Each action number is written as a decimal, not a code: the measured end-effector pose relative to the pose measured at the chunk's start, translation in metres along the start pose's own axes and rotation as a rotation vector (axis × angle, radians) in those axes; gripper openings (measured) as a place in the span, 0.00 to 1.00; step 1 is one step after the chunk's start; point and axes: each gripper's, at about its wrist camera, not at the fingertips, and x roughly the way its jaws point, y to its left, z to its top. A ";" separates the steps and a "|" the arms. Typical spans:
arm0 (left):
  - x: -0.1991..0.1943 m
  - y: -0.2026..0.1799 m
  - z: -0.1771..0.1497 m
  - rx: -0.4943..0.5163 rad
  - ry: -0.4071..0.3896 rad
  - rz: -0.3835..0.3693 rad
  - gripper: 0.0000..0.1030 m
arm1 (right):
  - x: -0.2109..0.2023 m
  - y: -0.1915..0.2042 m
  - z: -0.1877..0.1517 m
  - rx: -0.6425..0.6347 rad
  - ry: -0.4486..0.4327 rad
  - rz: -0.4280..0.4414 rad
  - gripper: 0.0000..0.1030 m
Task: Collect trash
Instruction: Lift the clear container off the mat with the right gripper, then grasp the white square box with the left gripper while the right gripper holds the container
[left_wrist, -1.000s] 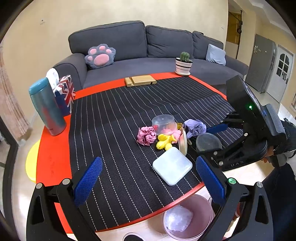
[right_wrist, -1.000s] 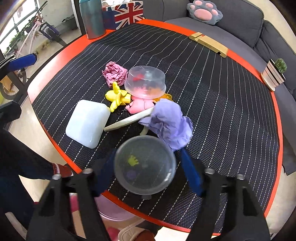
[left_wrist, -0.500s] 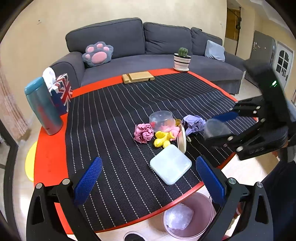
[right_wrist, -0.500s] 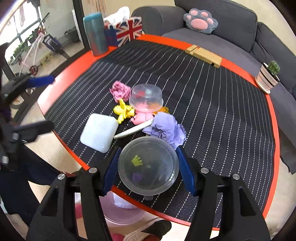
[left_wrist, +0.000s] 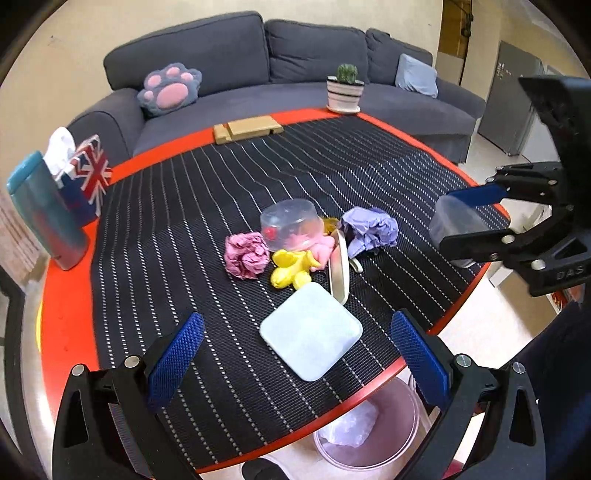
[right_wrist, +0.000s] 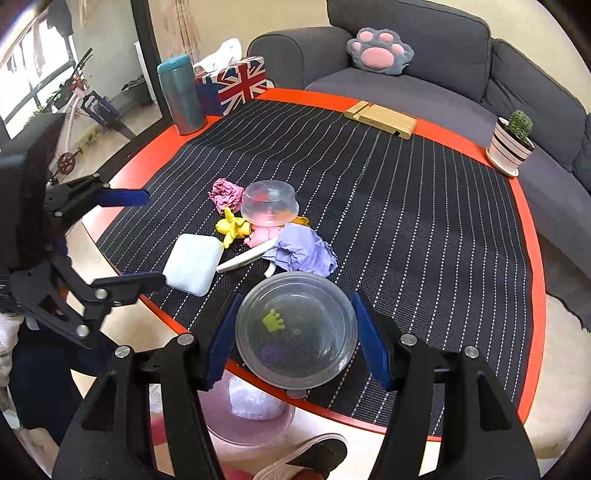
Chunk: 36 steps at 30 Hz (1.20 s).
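Right gripper (right_wrist: 295, 334) clamps a clear plastic cup (right_wrist: 296, 329) above the table edge; left gripper (left_wrist: 295, 365) spread wide, empty. Pink bin (left_wrist: 402, 443) below holds one crumpled bag; pink wad (left_wrist: 246, 255), yellow scrap (left_wrist: 291, 267), purple wad (left_wrist: 369, 230), domed lid (left_wrist: 290, 223) and white square lid (left_wrist: 311, 336) remain, so mostly undone.

Trash pile (left_wrist: 306, 251) crowds the mat's near half; far half (left_wrist: 295, 162) lies open.

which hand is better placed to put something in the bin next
Right. The right tongs are shut on the clear plastic bowl, held at the table edge with the pink bin just below. The left tongs are open and hold nothing.
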 end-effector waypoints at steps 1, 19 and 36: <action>0.004 -0.001 0.000 0.001 0.013 -0.004 0.94 | -0.001 -0.001 -0.001 0.003 -0.002 -0.001 0.59; 0.044 -0.002 0.001 0.018 0.138 -0.013 0.94 | -0.010 -0.016 -0.012 0.028 -0.013 0.000 0.59; 0.053 -0.002 0.001 0.042 0.164 -0.005 0.71 | -0.012 -0.018 -0.014 0.033 -0.017 0.006 0.59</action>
